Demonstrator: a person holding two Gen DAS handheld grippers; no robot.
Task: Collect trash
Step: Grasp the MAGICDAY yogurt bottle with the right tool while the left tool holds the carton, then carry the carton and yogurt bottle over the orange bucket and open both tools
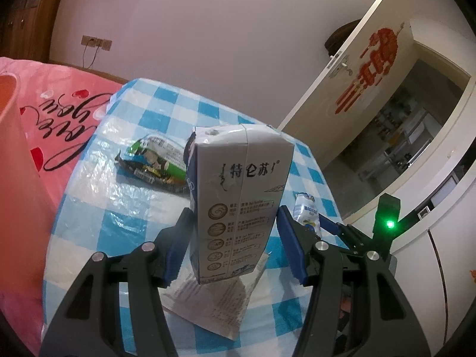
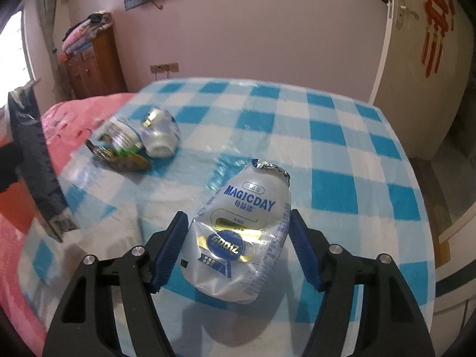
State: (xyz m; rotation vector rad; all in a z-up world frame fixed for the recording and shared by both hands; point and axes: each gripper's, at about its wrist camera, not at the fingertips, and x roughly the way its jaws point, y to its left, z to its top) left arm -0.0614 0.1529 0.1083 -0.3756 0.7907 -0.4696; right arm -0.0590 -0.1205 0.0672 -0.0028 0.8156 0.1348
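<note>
At the far left of my left wrist view stood an orange bin (image 1: 12, 154), just beside the pink bedspread (image 1: 59, 113), and I took it for the place the trash was bound. To its right, on the blue checked tablecloth (image 1: 113, 208), lay a green snack wrapper (image 1: 151, 160), flat and well apart from my tools. My left gripper (image 1: 235, 238) held the milk carton (image 1: 238, 202) upright between its blue pads, both pressed to the carton's sides, and the carton looked lifted clear of the printed paper (image 1: 214, 303) spread beneath it, though I could not be sure of the gap. Further right, my right gripper (image 2: 238, 247) was closed on the crushed MAGICDAY bottle (image 2: 241, 238), squeezed at its middle with the foil mouth pointing away, above the cloth near the table's near edge. In that view the wrapper and a small white bottle (image 2: 160, 136) lay together at the far left of the table, blurred. I judged the step in hand to be the carry: both pieces gripped, neither yet binned. The next move, as I reckoned it, called for swinging the carton left over the bin's rim before loosening, keeping it upright lest dregs spill, then bringing the bottle after it.
</note>
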